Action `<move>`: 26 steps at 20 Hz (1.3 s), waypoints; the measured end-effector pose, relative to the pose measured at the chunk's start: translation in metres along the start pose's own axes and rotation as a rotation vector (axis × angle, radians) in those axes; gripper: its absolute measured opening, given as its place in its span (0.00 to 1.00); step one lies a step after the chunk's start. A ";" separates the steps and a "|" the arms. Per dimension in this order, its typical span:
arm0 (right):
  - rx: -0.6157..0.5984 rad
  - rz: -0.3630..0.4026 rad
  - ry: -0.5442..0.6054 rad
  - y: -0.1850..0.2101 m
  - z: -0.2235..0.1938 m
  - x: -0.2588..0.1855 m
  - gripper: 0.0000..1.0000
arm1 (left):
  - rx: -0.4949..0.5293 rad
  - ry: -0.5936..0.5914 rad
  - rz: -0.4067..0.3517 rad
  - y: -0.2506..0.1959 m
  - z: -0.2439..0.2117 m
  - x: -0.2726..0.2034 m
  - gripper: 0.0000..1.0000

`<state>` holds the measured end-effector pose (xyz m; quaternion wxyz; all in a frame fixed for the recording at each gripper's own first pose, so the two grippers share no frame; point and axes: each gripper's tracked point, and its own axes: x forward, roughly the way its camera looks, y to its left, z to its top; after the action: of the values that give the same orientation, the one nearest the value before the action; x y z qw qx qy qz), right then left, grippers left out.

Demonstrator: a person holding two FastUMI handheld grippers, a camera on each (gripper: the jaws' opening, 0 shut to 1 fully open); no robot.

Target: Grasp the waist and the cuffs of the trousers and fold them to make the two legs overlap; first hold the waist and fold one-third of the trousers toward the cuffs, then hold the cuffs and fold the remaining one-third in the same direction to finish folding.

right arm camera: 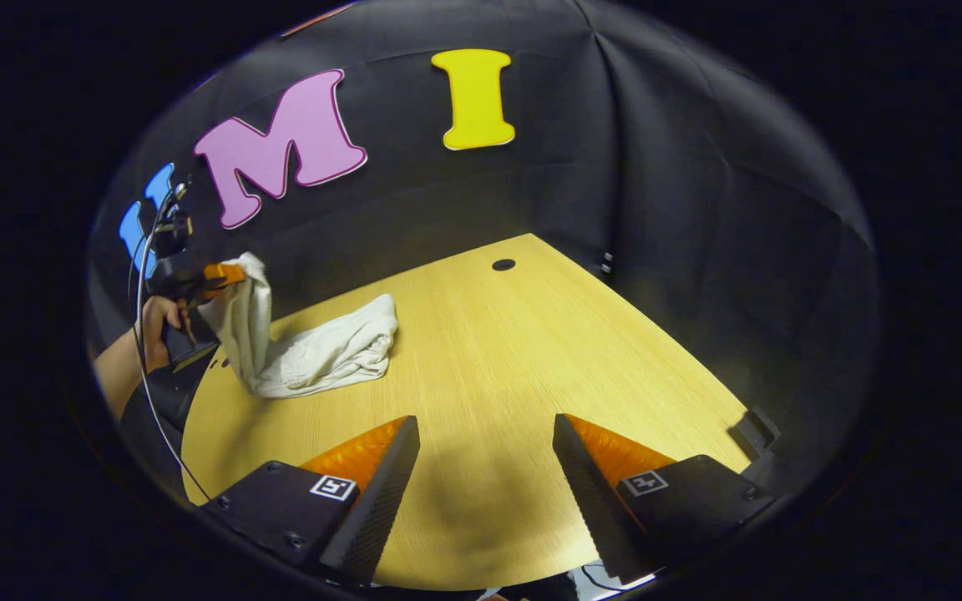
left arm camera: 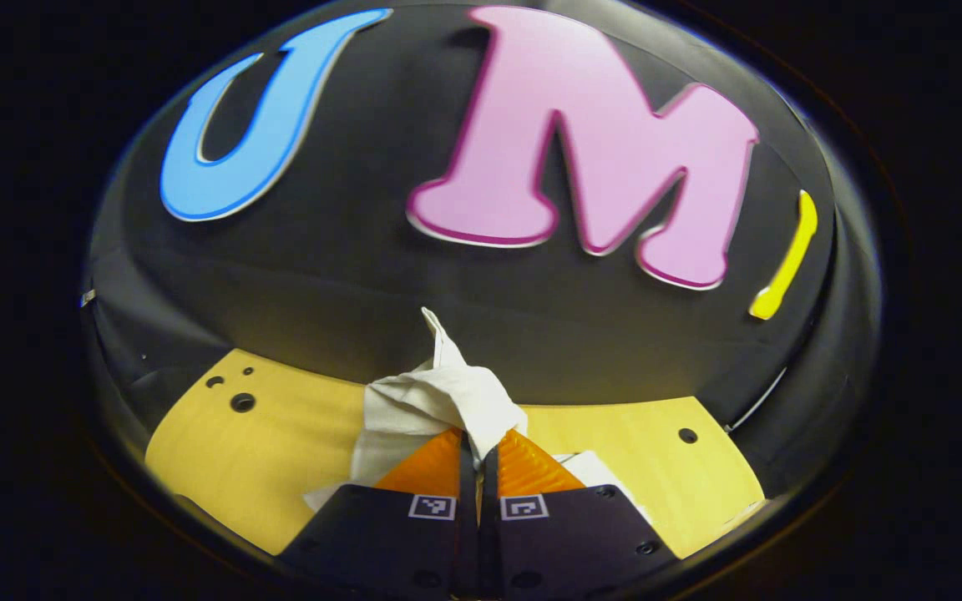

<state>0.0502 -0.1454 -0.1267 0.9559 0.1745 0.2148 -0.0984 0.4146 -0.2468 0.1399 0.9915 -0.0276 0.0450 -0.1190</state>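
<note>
The white trousers (right arm camera: 314, 351) lie bunched on the wooden table (right arm camera: 514, 351), one end lifted off it. In the left gripper view my left gripper (left arm camera: 478, 455) is shut on a bunched fold of the trousers (left arm camera: 439, 401), which sticks up just past the fingertips. The right gripper view shows that left gripper (right arm camera: 218, 275) far to the left, held by a hand (right arm camera: 155, 321), with cloth hanging from it down to the table. My right gripper (right arm camera: 485, 451) stands open above bare table, nothing between its fingers, well to the right of the trousers.
Black cloth walls close the booth behind and to the right of the table. A round hole (right arm camera: 503, 265) sits near the table's far corner, and more holes (left arm camera: 242, 402) mark the table in the left gripper view. A cable (right arm camera: 147, 367) hangs from the left gripper.
</note>
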 end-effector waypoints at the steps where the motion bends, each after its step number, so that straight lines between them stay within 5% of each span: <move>1: -0.008 0.020 -0.001 0.001 0.003 0.003 0.99 | 0.012 0.004 -0.014 -0.019 -0.003 0.004 0.05; 12: -0.050 0.142 0.065 -0.040 0.006 0.017 0.99 | 0.089 0.167 -0.037 -0.147 -0.091 0.025 0.14; 13: -0.043 0.146 0.070 -0.043 0.004 0.018 0.99 | 0.079 0.171 -0.046 -0.154 -0.095 0.021 0.19; 16: -0.028 0.151 0.078 -0.051 0.001 0.018 0.99 | 0.064 0.158 -0.086 -0.172 -0.094 0.006 0.50; 17: -0.017 0.150 0.070 -0.052 0.005 0.018 0.99 | 0.068 0.147 -0.102 -0.176 -0.092 0.000 0.69; 19: -0.013 0.150 0.057 -0.053 0.007 0.022 0.99 | 0.076 0.121 -0.131 -0.181 -0.084 -0.018 0.86; 21: -0.032 0.147 0.054 -0.056 0.008 0.023 0.99 | 0.073 0.102 -0.162 -0.184 -0.075 -0.043 0.94; 26: -0.097 0.158 -0.019 -0.034 0.031 0.014 0.99 | 0.082 -0.031 -0.146 -0.157 -0.035 -0.124 0.96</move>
<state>0.0657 -0.1896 -0.1166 0.9700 0.1435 0.1957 -0.0140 0.2545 -0.3707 0.1259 0.9811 0.0082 0.0228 -0.1921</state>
